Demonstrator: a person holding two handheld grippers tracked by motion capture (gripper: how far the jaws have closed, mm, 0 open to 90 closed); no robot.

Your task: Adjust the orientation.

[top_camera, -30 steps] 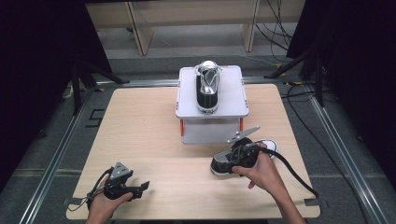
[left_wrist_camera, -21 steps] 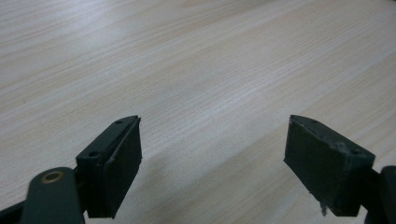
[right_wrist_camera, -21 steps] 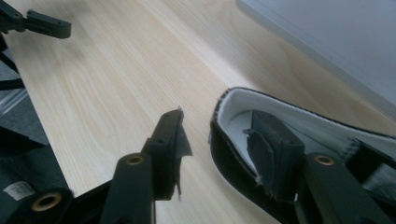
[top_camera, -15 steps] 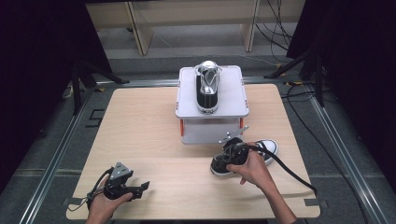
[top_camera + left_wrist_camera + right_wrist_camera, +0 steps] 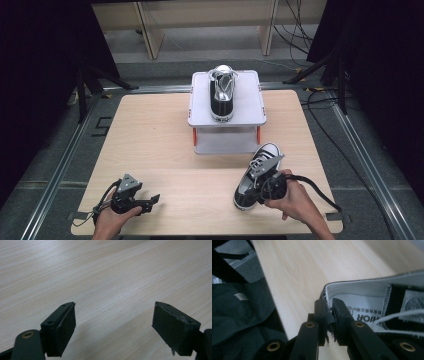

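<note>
**Second shoe lifted at the heel, ready for the stand**

Since one second ago, the black shoe [image 5: 256,177] in our right hand has turned: it lay almost flat near the stand's right corner, and now its toe points up toward the stand while the heel is near the front edge of the surface [image 5: 150,145]. The left claw has not changed its place.

The right claw [image 5: 329,312] is closed on the heel collar of this shoe, one jaw outside and one jaw inside against the white lining. The grip takes only thin cloth, so we judge that the shoe may swing or slip. It is better to lift slowly, keep the toe a little higher, and carry the shoe over the edge of the white stand [image 5: 250,112] before we lower it beside the other shoe [image 5: 221,95], which already stands in the middle of the top plate. Free space remains on both sides of that shoe, but not much, so the sole should come down parallel to it.

The left claw [image 5: 113,322] is wide open, holds nothing, and rests low over the bare wood at the front left.

The surface is light wood with metal rails beside it. Around it the room is dark, with cables on the grey floor and wooden furniture legs behind.
</note>
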